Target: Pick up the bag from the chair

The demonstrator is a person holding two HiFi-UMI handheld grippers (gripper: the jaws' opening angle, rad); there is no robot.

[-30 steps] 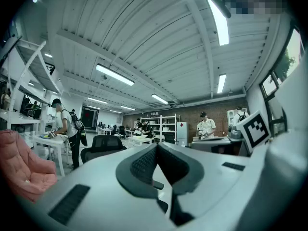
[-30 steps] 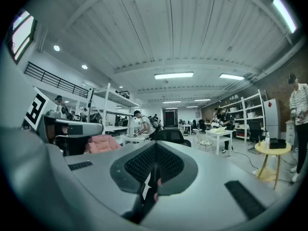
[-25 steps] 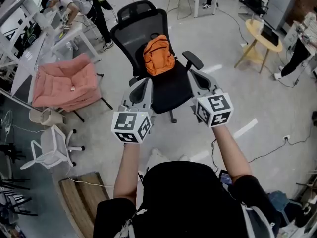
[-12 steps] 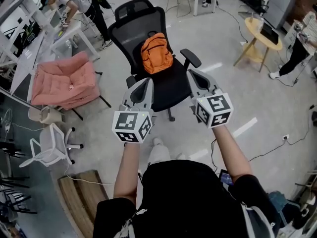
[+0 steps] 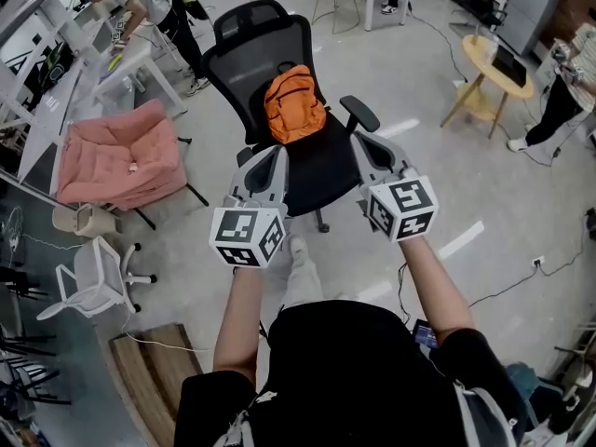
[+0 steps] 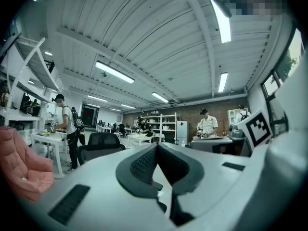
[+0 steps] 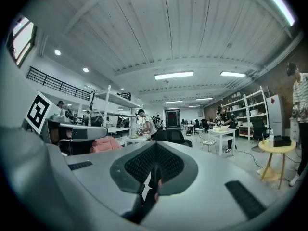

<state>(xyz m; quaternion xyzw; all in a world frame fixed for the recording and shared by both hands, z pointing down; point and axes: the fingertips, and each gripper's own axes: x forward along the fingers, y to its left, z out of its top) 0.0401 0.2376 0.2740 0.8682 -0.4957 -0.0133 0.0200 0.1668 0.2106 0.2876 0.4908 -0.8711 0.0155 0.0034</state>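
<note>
Orange bag rests on black office chair on grey workshop floor; left tongs, right tongs both closed, empty

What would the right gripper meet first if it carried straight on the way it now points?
Probably the black office chair, around the armrest on that side, ahead of the orange bag. How high the right gripper is relative to the chair is unclear.
</note>
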